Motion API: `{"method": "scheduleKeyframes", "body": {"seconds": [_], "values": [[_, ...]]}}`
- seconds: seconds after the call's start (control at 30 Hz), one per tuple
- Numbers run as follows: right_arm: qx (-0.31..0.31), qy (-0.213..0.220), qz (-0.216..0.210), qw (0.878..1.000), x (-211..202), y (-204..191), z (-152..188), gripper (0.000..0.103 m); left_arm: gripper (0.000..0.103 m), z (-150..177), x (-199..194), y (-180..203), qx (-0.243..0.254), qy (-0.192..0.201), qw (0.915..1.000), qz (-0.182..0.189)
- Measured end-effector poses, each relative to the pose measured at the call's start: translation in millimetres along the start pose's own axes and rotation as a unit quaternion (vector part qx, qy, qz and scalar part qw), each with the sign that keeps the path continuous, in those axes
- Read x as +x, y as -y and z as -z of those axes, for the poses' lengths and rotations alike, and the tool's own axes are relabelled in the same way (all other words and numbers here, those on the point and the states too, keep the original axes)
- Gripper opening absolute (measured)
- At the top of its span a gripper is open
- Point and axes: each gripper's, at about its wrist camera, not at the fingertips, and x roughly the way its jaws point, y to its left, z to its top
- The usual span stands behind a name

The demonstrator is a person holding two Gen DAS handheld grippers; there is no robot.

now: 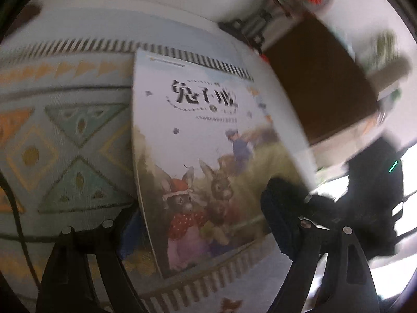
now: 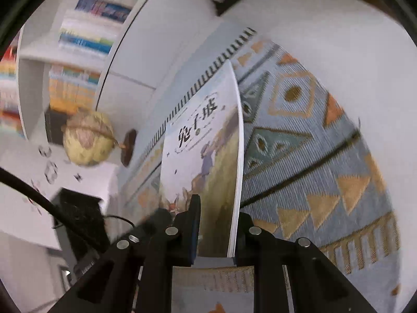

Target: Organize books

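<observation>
The right gripper clamps a rabbit picture book above a patterned rug. The left gripper straddles the book, fingers apart. A globe stands left of the right fingers.

My left gripper was matte black plastic with round silver screws and a ribbed dark-blue pad; my right gripper matched it; a black cable trailed beside it.

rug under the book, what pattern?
Pale blue rug with orange and teal triangles and diamonds; clearest in the right wrist view.
</observation>
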Motion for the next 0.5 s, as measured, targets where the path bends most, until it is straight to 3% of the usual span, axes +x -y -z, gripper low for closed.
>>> {"method": "scheduleKeyframes", "body": {"seconds": [0.13, 0.27, 0.37, 0.5], "values": [[-0.035, -0.004, 0.016, 0.999, -0.5, -7.2, -10.2, 0.018, 0.081, 0.6, 2.7, 16.0, 0.036, 0.010, 0.9988, -0.031], [-0.030, -0.028, 0.007, 0.999, 4.4, 3.4, -15.3, 0.018, 0.081, -3.0, 3.8, 41.2, 0.106, 0.034, 0.9891, -0.096], [-0.041, -0.029, 0.015, 0.999, 4.3, 3.5, -18.2, 0.018, 0.081, -5.6, 4.8, 51.0, 0.128, 0.038, 0.9846, -0.113], [-0.075, -0.038, 0.025, 0.996, 10.1, -6.5, -21.7, 0.018, 0.081, 3.0, -2.3, 66.6, 0.190, 0.064, 0.9673, -0.155]]}}
